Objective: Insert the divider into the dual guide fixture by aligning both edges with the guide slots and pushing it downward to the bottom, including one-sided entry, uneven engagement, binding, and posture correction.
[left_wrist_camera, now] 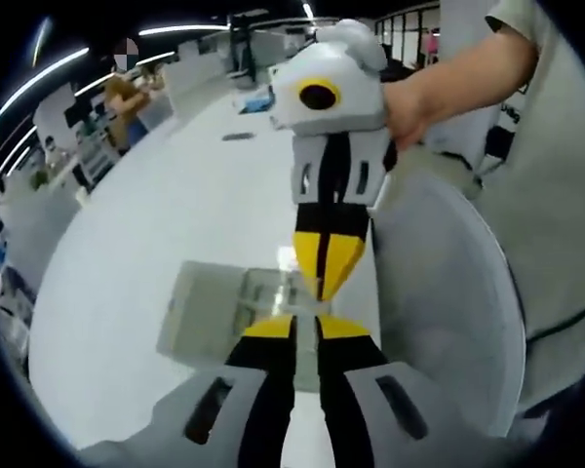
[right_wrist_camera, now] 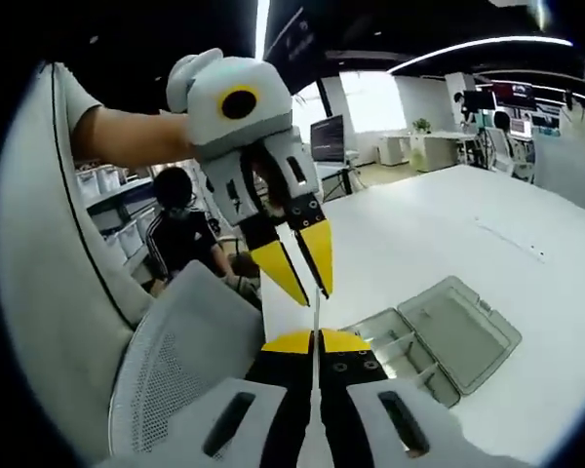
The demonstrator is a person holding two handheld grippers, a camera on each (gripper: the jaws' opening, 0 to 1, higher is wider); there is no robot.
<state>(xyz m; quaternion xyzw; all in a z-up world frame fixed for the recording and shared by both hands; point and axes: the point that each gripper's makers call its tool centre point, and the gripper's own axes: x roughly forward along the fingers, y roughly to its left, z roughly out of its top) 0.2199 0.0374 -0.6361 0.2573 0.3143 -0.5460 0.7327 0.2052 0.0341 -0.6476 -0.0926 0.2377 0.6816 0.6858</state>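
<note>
Both my grippers pinch the thin clear divider [right_wrist_camera: 317, 292] edge-on: right gripper [right_wrist_camera: 315, 340] low, left gripper [right_wrist_camera: 305, 276] up top. It's held above the open fixture box [right_wrist_camera: 439, 336] on table [right_wrist_camera: 448, 234]; insertion not begun, alignment & push-down left.

Both tools [right_wrist_camera: 313, 341] gripping thin divider [right_wrist_camera: 316, 310]

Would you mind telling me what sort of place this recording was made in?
Probably an open-plan office or lab: a long white table, a monitor on a desk behind, ceiling strip lights, and a mesh chair nearby.
</note>
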